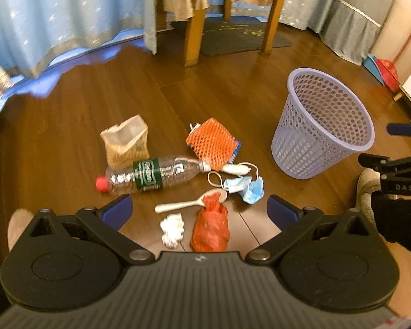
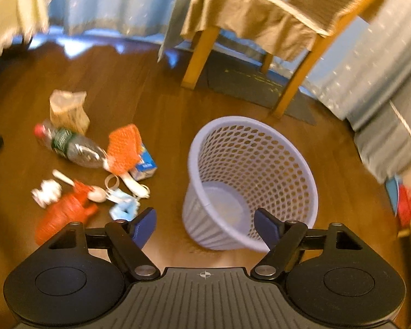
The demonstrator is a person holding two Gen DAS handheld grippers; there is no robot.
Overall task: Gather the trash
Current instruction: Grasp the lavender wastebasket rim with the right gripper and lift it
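Trash lies loose on the wooden floor (image 1: 68, 126) left of the empty lavender basket (image 1: 323, 126), and both my left gripper (image 1: 200, 208) and right gripper (image 2: 205, 224) hang spread wide, holding nothing. Nearest my left one is the red plastic bag (image 1: 211, 224): light, soft, crinkly, likely slippery. I would pinch its knotted neck beside the spoon (image 1: 183, 204), not the belly.

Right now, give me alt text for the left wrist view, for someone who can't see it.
The open left claw hovers over trash scattered on a wooden floor: a plastic bottle, red bag, spoon, face mask and orange foam net. An empty lavender basket stands upright to the right.
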